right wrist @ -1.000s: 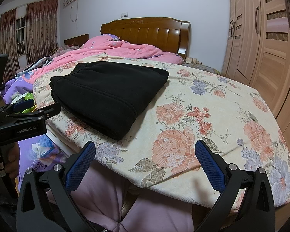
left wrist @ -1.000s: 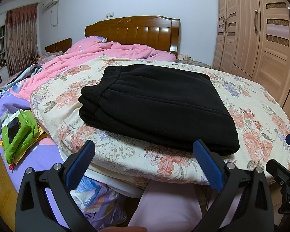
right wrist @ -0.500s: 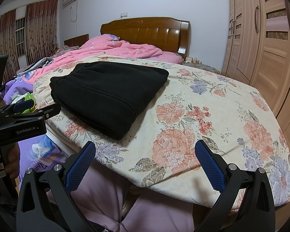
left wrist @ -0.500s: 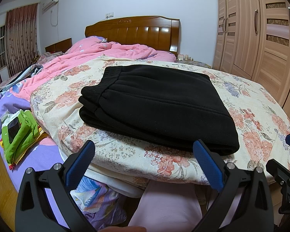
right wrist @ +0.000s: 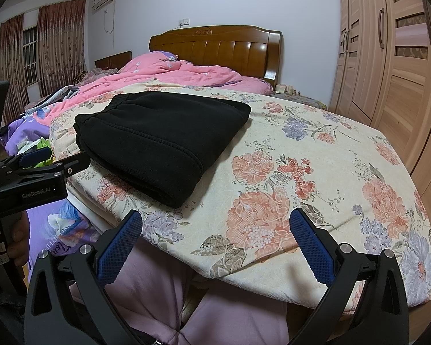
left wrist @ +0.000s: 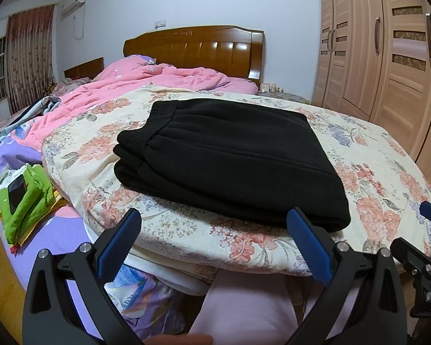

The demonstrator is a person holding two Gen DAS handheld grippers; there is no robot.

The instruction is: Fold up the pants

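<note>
The black pants [left wrist: 230, 155] lie folded into a thick rectangle on the floral bedspread [left wrist: 388, 178], waistband toward the headboard. In the right wrist view the same black pants [right wrist: 163, 138] rest to the left on the floral bedspread [right wrist: 316, 172]. My left gripper [left wrist: 214, 230] is open, held off the near edge of the bed just short of the pants, with nothing between its blue pads. My right gripper [right wrist: 215, 233] is open too, hovering at the bed's near edge to the right of the pants. The left gripper's body [right wrist: 34, 178] shows at the left of the right wrist view.
A pink quilt [left wrist: 146, 86] is heaped toward the wooden headboard [left wrist: 195, 49]. A green pouch [left wrist: 23, 198] lies on purple bedding at the left. Wardrobe doors [left wrist: 388, 57] line the right wall. A person's legs in pale pink trousers [right wrist: 158, 302] are below the grippers.
</note>
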